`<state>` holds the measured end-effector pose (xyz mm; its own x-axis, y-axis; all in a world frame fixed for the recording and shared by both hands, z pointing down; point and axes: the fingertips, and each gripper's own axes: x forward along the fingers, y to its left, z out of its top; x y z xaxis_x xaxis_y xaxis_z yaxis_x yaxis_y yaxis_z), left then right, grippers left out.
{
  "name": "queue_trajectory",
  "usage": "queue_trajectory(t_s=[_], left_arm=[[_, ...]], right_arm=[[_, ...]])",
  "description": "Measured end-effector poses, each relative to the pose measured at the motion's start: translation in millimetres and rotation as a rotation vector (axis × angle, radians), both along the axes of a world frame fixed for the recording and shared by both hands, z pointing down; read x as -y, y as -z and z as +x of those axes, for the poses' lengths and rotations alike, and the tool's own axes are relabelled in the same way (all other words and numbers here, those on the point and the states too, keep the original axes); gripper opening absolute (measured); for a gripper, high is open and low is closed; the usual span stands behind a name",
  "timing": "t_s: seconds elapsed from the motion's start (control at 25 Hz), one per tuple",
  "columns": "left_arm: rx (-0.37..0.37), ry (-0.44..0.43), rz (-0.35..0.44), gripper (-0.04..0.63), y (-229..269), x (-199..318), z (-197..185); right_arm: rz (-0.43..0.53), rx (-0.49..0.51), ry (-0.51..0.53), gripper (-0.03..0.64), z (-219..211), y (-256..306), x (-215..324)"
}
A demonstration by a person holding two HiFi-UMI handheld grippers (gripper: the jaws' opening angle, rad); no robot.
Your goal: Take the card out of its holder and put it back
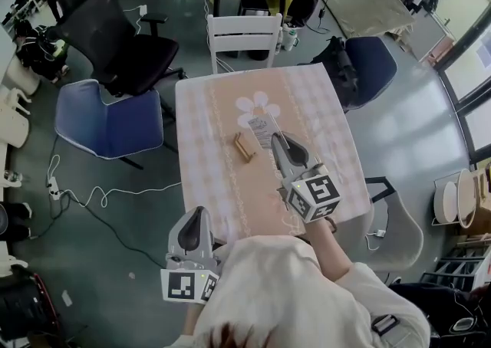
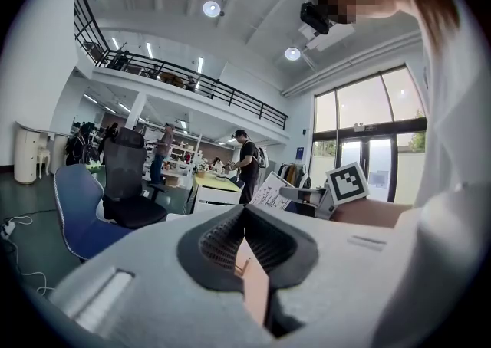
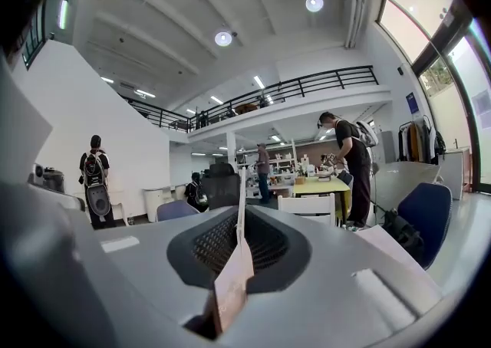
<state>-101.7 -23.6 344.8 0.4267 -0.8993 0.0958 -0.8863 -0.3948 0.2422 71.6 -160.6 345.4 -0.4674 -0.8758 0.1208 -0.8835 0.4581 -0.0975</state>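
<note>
1. The card (image 1: 263,129) is out of the wooden holder (image 1: 244,146), which lies just beside it on the table (image 1: 201,132).
2. The right gripper (image 1: 275,138) has its jaws pinching the card's lower edge, card upright.
3. The left gripper (image 1: 197,213) has its jaws pressed together with nothing between them, at the table's near corner.

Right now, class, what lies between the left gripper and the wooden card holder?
Nothing: the head view shows only bare tablecloth between the left gripper and the wooden card holder.
</note>
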Motion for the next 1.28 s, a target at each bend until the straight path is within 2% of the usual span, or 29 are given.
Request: queue_trajectory(t_s=[0.08,0.24,0.36,0.48,0.68,0.92,1.28], left_arm=[[0.03,-0.014,0.002,0.001,-1,-3,0],[0.011,-0.001,0.012,0.002,8,-4,2],[0.048,-0.004,0.039,0.002,12,-1,1],[0.075,0.006,0.035,0.002,12,-5,-4],[0.088,0.027,0.035,0.002,13,-8,-14],[0.124,0.025,0.03,0.002,8,-15,-20],[0.088,0.014,0.009,0.002,2,-20,-19]], right_arm=[[0.019,0.015,-0.006,0.017,6,9,-9],[0.061,0.044,-0.012,0.017,16,28,-28],[0.106,0.061,-0.016,0.017,22,47,-38],[0.119,0.066,-0.014,0.017,26,52,-55],[0.107,0.072,-0.002,0.017,28,43,-80],[0.04,0.049,0.013,0.017,31,15,-108],[-0.005,0.029,0.008,0.017,36,1,-137]])
